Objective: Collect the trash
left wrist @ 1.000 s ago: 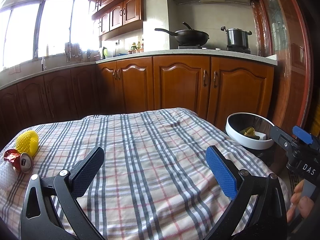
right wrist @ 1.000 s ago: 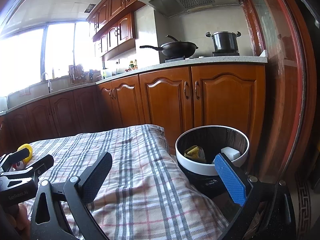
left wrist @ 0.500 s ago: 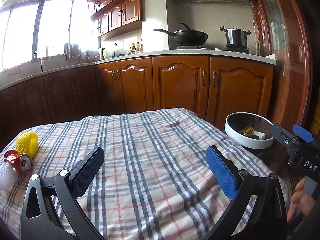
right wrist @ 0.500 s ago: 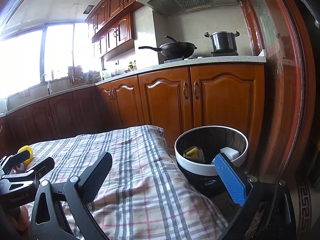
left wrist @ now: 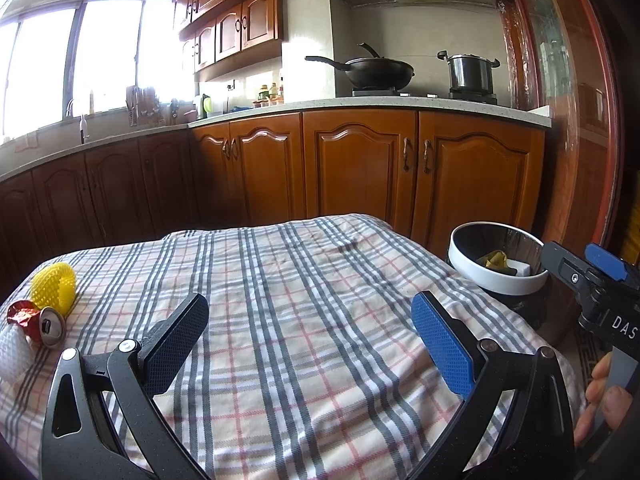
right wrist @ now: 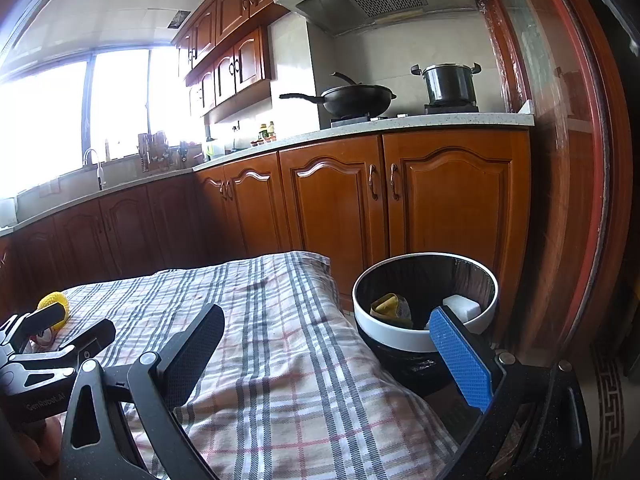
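I am holding my left claw (left wrist: 310, 330) wide open and empty over the checked table (left wrist: 288, 280); my right claw (right wrist: 328, 344) is gaping empty too, with the bin (right wrist: 426, 334) just beyond it. The crushed can (left wrist: 42, 322), yellow net (left wrist: 56, 288) and white foam (left wrist: 12, 350) are lying far to the left of my left claw. The can is likely rolling if I am nudging it sideways.

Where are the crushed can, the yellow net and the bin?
can (left wrist: 52, 327), left wrist view, its silver top.
yellow net (left wrist: 56, 286), left wrist view, its mesh side.
bin (right wrist: 384, 334), right wrist view, its white rim.
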`<state>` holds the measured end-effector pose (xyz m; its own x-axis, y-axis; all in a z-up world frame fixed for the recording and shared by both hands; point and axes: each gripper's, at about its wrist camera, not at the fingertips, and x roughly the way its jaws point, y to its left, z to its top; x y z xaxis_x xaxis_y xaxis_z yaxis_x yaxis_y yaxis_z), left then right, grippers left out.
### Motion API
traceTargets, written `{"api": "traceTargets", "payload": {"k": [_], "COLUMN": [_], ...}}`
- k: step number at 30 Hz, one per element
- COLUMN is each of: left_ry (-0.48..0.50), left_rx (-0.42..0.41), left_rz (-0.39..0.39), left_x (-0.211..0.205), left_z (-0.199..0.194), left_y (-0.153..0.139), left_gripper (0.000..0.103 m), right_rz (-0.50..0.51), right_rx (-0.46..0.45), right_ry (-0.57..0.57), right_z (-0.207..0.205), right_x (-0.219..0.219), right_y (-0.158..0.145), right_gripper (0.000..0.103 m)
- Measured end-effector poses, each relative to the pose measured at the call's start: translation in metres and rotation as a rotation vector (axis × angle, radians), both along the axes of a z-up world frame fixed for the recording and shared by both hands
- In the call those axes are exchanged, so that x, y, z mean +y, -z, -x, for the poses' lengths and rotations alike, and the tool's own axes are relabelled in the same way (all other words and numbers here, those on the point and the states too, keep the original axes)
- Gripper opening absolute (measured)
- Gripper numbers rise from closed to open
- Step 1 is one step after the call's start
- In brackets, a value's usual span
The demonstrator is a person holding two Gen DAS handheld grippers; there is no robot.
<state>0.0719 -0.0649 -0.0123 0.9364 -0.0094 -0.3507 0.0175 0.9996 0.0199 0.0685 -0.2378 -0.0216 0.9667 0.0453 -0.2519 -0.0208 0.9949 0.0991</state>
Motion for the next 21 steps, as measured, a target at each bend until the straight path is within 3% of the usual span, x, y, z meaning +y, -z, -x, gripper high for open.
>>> {"api": "traceTargets", "payload": {"k": [21], "left_ry": [0.004], "left_rx": [0.004], "left_rz": [-0.003], "left_x": [-0.0001], "left_z": [0.0007], "left_y": [0.0], "left_gripper": [0.103], "right_rz": [-0.002], "right_rx": [0.0], "right_ry": [-0.002], "right_z": [-0.0007], "right_x": [0.0013], "right_y": [-0.0003], "right_gripper": [0.103]}}
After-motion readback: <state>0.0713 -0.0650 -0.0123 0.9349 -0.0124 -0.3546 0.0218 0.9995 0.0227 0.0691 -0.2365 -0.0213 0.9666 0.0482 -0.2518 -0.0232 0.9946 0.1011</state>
